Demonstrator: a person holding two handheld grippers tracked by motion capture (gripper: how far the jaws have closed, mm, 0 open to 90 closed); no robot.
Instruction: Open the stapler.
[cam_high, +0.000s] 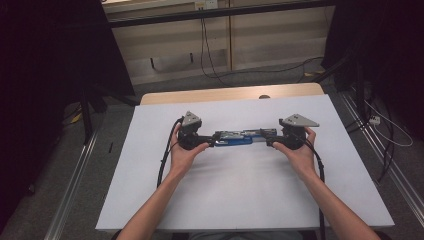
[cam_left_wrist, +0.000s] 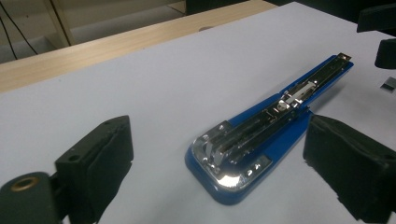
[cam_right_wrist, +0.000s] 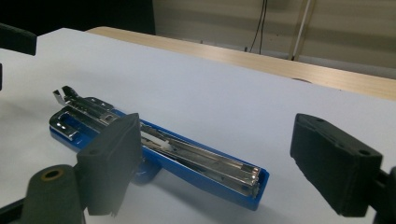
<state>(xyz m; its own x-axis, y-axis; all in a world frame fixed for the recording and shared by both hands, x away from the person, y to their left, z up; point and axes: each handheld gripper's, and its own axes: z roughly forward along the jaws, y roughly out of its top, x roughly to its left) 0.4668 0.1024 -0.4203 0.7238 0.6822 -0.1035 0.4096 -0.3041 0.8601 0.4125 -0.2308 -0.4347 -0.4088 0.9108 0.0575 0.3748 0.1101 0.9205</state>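
Blue and chrome, the stapler lies flat on the white counter, near its middle, stretched left to right between the two hands. The left gripper stands with its jaws spread wide on either side of the stapler's broad end, pads clear of it; the right gripper is likewise spread open by the narrow end, holding nothing. No earlier picture bears on motion, so judge from this: the stapler looks released and lying opened out. To take it up again well, each gripper should probably square its pads to the blue sides, not the chrome rail, and close gently so the stapler does not skate across the smooth sheet.
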